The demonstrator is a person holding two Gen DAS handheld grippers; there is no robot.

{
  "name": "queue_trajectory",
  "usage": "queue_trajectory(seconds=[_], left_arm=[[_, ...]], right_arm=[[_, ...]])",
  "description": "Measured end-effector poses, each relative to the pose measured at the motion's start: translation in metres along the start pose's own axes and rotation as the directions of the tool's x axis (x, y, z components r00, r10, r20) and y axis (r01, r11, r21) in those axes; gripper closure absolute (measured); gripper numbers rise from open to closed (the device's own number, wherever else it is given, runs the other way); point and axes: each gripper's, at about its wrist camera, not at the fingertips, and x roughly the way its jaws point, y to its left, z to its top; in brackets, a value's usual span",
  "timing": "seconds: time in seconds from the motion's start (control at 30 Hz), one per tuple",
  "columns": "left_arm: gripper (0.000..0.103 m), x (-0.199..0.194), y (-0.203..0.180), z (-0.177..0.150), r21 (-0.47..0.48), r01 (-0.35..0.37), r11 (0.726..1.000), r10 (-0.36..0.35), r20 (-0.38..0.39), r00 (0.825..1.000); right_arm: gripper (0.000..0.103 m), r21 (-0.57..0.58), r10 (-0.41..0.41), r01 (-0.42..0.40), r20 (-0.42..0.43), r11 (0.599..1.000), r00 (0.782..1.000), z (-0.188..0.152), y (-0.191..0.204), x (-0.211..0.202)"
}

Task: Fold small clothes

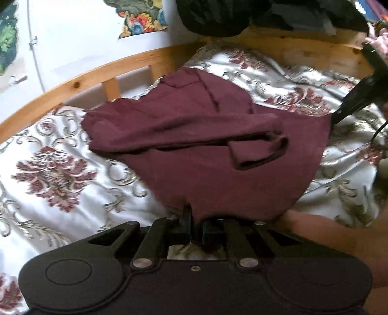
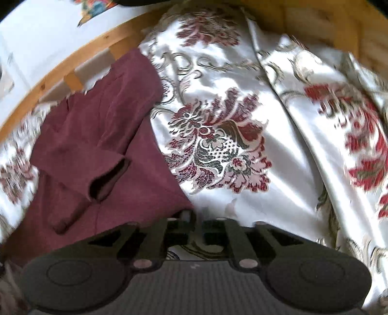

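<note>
A maroon long-sleeved top (image 1: pixel 194 135) lies on the floral bedspread (image 1: pixel 60 169), one sleeve (image 1: pixel 254 147) folded across its body. My left gripper (image 1: pixel 195 218) is shut on the near hem, and the cloth drapes over its fingertips. My right gripper (image 1: pixel 339 116) comes in from the right and touches the top's right corner. In the right wrist view the top (image 2: pixel 97 135) fills the left side, with its open cuff (image 2: pixel 109 179) facing me. The right gripper (image 2: pixel 197 218) has a gap between its fingers, and the top's corner ends just at the left finger.
A wooden bed frame (image 1: pixel 97 70) curves along the far side, with a white wall and a flowered picture (image 1: pixel 143 21) behind it. Dark clothing (image 1: pixel 230 17) is heaped at the headboard. A person's hand (image 1: pixel 315 230) is beside my left gripper. Bare bedspread (image 2: pixel 278 145) stretches to the right.
</note>
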Motion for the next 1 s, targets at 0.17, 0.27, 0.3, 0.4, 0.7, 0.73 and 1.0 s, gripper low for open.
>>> queue_trajectory(seconds=[0.17, 0.27, 0.3, 0.4, 0.7, 0.73, 1.0], left_arm=[[0.095, 0.0, -0.006, 0.0, 0.031, 0.024, 0.999, -0.025, 0.021, 0.999], [0.095, 0.001, -0.004, -0.001, 0.01, 0.021, 1.0, -0.021, 0.016, 1.0], [0.095, 0.001, -0.003, -0.001, 0.005, 0.015, 1.0, -0.015, 0.013, 1.0], [0.095, 0.001, 0.001, -0.002, -0.006, 0.006, 1.0, -0.006, 0.009, 1.0], [0.096, -0.003, 0.001, -0.001, -0.004, 0.001, 1.0, -0.001, 0.016, 1.0], [0.096, -0.004, 0.002, -0.001, -0.004, 0.002, 1.0, -0.002, 0.017, 1.0], [0.096, -0.004, -0.005, -0.002, 0.037, 0.037, 0.999, -0.038, 0.02, 0.999]], right_arm=[[0.046, -0.225, -0.059, 0.063, 0.025, 0.972, 0.998, -0.004, 0.039, 0.001], [0.04, -0.455, -0.106, 0.123, 0.062, 0.882, 0.992, -0.012, 0.07, 0.002], [0.038, -0.547, -0.128, 0.159, 0.095, 0.822, 0.987, -0.018, 0.082, 0.004], [0.034, -0.756, -0.16, 0.276, 0.225, 0.594, 0.961, -0.041, 0.108, 0.008], [0.101, -0.676, -0.047, 0.173, 0.201, 0.716, 0.978, -0.026, 0.09, -0.015], [0.101, -0.598, -0.041, 0.15, 0.191, 0.788, 0.981, -0.015, 0.077, -0.018], [0.101, 0.032, 0.037, -0.036, -0.025, 0.999, 0.999, 0.014, -0.021, 0.008]])
